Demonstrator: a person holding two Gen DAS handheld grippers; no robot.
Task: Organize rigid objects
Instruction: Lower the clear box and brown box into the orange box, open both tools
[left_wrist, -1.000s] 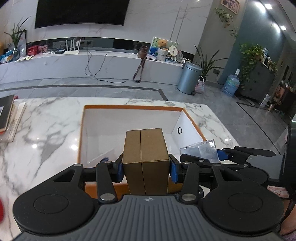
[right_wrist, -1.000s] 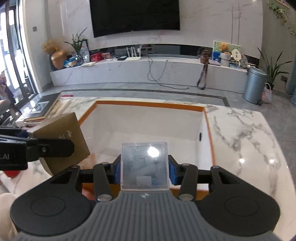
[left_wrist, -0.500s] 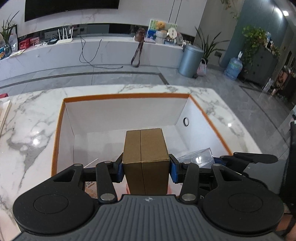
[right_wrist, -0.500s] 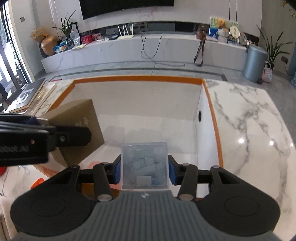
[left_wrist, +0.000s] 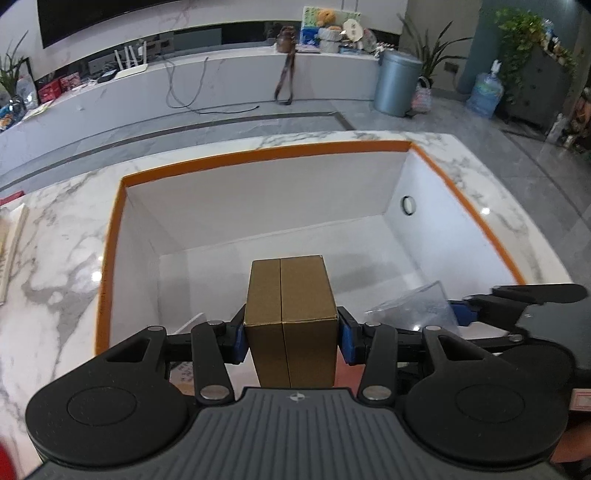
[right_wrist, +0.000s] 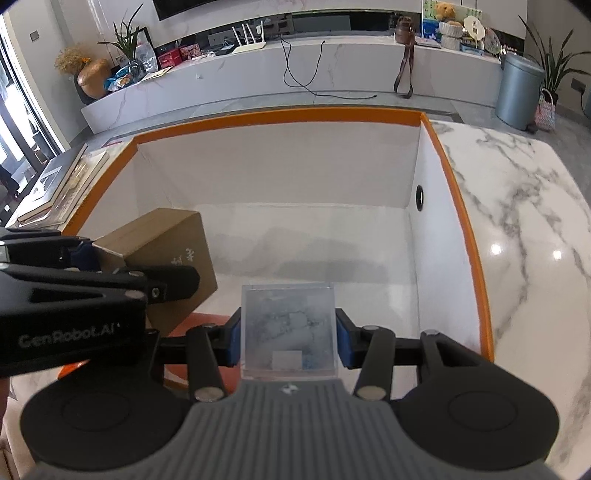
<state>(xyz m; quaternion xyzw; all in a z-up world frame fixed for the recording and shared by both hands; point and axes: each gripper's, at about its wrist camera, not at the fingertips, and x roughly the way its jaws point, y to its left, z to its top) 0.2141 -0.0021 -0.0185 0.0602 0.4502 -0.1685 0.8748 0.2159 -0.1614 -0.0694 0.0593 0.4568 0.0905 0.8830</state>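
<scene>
My left gripper (left_wrist: 291, 334) is shut on a brown cardboard box (left_wrist: 291, 295) and holds it inside the near left part of a white bin with an orange rim (left_wrist: 258, 151). My right gripper (right_wrist: 288, 339) is shut on a clear plastic case (right_wrist: 288, 325) and holds it over the bin's near edge. The brown box (right_wrist: 162, 251) and the left gripper (right_wrist: 96, 280) show at the left of the right wrist view. The clear case (left_wrist: 417, 306) and the right gripper (left_wrist: 517, 306) show at the right of the left wrist view. The bin (right_wrist: 461, 221) floor is bare ahead.
The bin sits on a white marble table (right_wrist: 535, 221). Books (right_wrist: 55, 184) lie stacked on the table left of the bin. A round hole (right_wrist: 420, 197) is in the bin's right wall. A red-orange object (right_wrist: 192, 325) lies low near the bin's near edge.
Both grippers moved forward and down over the bin with their loads. The bin now fills both views, and the brown box sits lower inside it.
</scene>
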